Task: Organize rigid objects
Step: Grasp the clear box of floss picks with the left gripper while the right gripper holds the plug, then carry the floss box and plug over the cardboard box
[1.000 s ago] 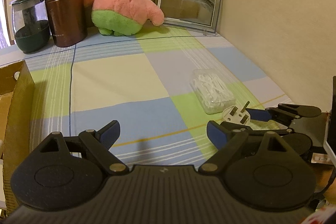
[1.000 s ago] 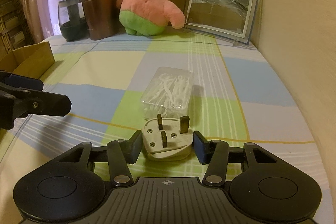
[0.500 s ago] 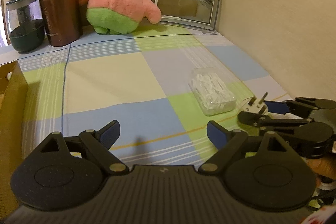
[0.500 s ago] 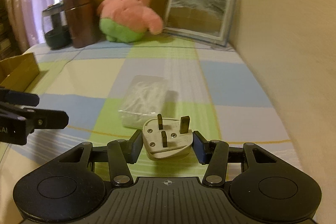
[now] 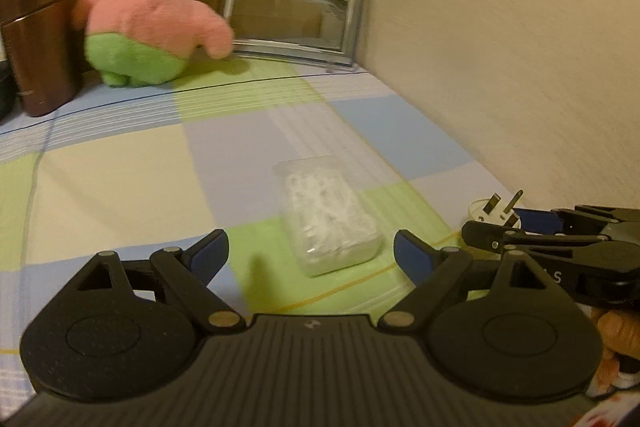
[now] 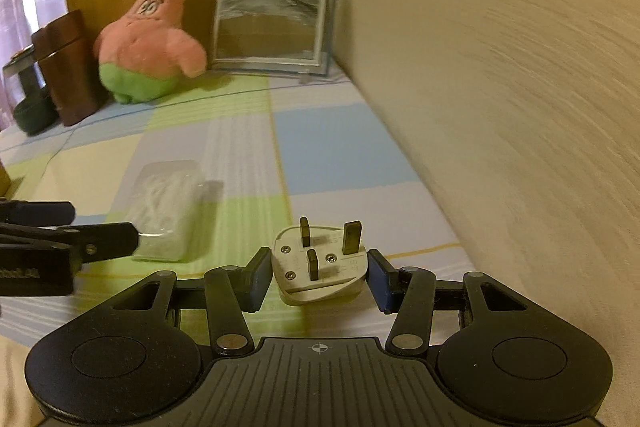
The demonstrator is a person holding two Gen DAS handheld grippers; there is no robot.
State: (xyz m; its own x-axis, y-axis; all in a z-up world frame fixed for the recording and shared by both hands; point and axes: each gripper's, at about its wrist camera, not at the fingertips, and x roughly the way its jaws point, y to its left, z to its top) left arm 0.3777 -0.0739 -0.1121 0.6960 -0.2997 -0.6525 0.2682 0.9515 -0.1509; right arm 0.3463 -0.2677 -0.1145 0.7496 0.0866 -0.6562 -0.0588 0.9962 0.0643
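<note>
The white plug [image 6: 320, 263] sits clamped between the right gripper [image 6: 318, 277] fingers.

**Two low wrist views toward the back wall**

Both cameras sat low over the checked tablecloth [image 5: 120, 187], facing the star plush [image 5: 152, 23] and picture frame [image 6: 272, 23]. The right view looked from close beside the wall. Both shared the clear box [image 5: 328, 215] [image 6: 168, 215] and each other's gripper.
</note>
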